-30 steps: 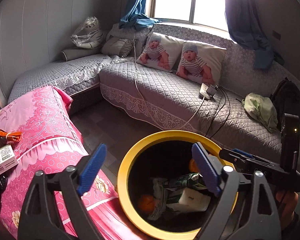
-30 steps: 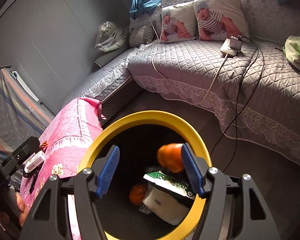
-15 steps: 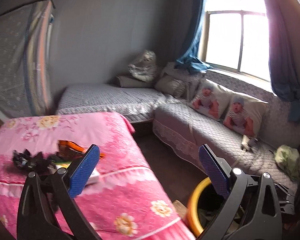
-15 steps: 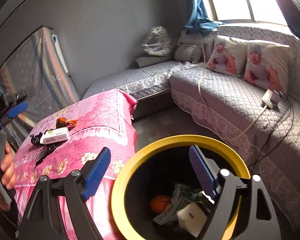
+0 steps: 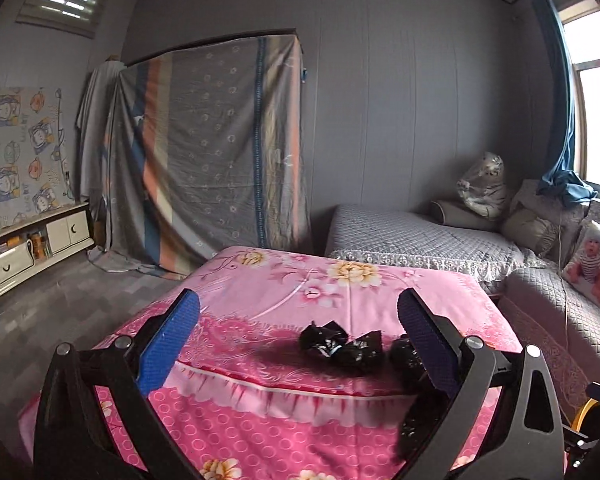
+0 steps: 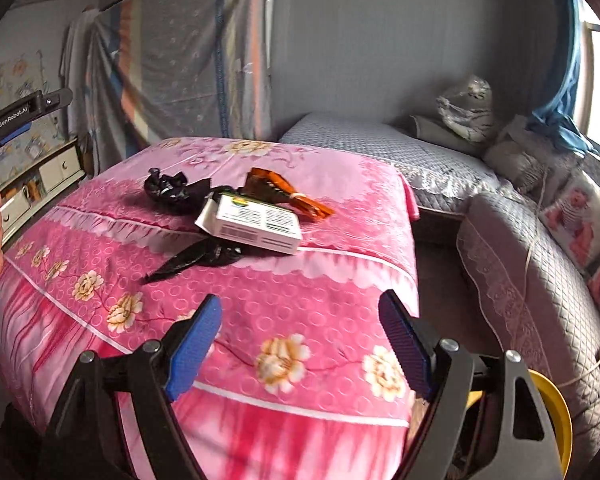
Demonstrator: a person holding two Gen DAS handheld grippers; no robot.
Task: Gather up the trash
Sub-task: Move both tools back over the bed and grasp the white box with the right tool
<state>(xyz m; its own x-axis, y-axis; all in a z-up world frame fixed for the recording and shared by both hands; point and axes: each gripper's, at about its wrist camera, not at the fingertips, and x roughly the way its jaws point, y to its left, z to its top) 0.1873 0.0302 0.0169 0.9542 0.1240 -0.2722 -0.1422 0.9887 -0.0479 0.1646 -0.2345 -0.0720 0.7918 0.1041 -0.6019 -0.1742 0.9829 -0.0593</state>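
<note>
Trash lies on a table under a pink flowered cloth (image 6: pixel 260 320): a white carton (image 6: pixel 252 222), an orange wrapper (image 6: pixel 284 192), crumpled black plastic (image 6: pixel 168 190) and a black strip (image 6: pixel 188 260). The left wrist view shows the black plastic (image 5: pixel 340 344) just ahead, between the fingers. My left gripper (image 5: pixel 298 346) is open and empty above the cloth (image 5: pixel 300 420). My right gripper (image 6: pixel 300 346) is open and empty, low before the table's near side. The yellow rim of the trash bin (image 6: pixel 556 420) shows at the lower right.
A grey quilted corner sofa (image 6: pixel 520 280) with baby-print pillows (image 5: pixel 592 264) runs along the right. A draped cloth (image 5: pixel 212 152) covers something at the far wall. A low white cabinet (image 5: pixel 20 252) stands at the left. Floor lies between table and sofa.
Both grippers swung away from the yellow bin to face the pink table. An orange dropped from the right gripper into the bin. The trash on the table is now close ahead.
</note>
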